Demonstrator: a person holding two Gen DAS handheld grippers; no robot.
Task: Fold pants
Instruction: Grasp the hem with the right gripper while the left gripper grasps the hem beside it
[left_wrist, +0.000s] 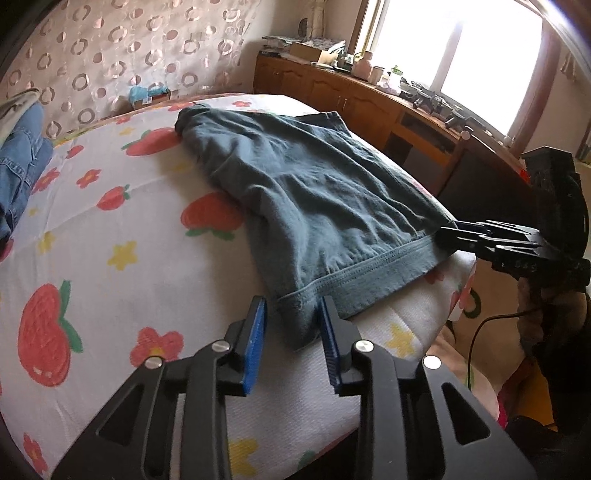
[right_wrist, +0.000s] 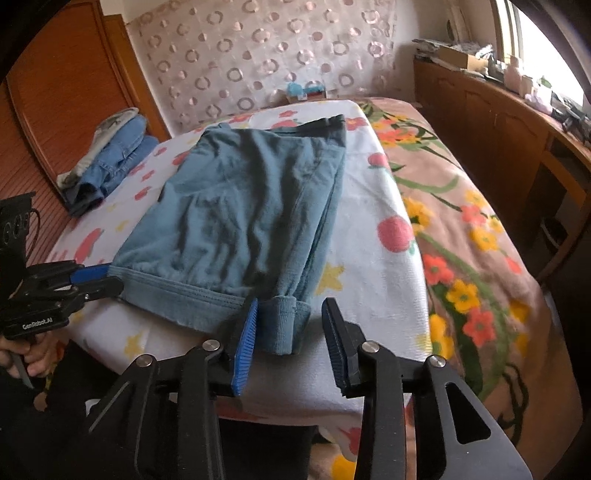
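Daylight floods in from the window (left_wrist: 458, 62), which is blown out white; near it edges bend strongly, corners go black, and focus softens.

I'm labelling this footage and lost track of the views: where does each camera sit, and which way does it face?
Left wrist: on the left claw, looking down across the folded teal cotton pants; the right claw shows.
Right wrist: on the right claw, facing the pants' ribbed cuff; the left claw and a hand show.
Shared: pants, strawberry-print white sheet, stacked blue jeans.
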